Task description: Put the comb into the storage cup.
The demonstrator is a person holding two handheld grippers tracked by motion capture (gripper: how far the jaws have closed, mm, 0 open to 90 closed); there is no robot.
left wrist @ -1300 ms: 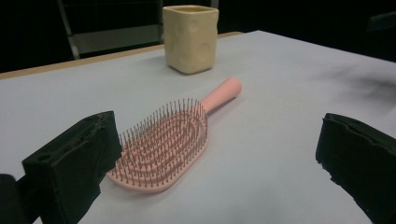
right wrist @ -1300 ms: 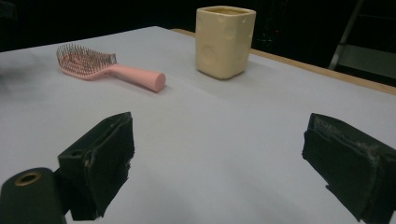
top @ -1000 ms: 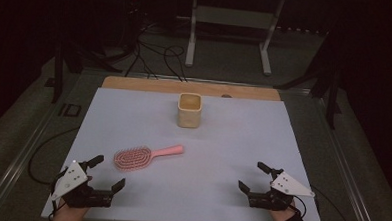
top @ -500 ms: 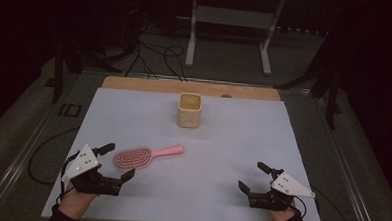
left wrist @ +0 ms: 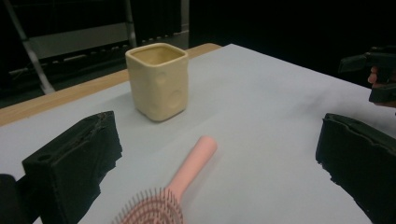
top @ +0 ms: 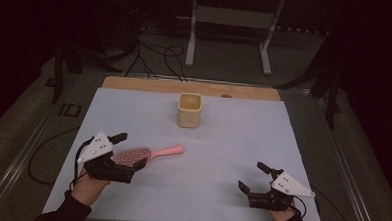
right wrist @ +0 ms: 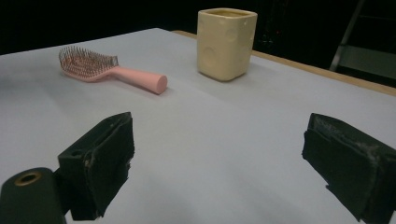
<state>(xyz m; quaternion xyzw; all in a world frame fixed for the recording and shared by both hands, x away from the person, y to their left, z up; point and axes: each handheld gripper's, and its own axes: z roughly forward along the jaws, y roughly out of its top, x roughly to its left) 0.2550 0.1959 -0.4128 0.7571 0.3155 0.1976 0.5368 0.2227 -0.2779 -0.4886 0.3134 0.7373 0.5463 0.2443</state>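
Forward has come the left gripper, jaws spread around the pink hairbrush head, seemingly not touching; right gripper gapes, unmoved.

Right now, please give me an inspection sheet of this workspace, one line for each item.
Surface: pale sheet over a wooden table; bare except the things below.
Job's things: pink hairbrush lying bristles up; cream cup upright, apart from it.
Clutter: nothing seen.
Grippers: left gripper open, jaws either side of the brush head; right gripper open, holding nothing.
Cables: black cables on the floor behind the table.
Surroundings: dark room, metal stand behind.
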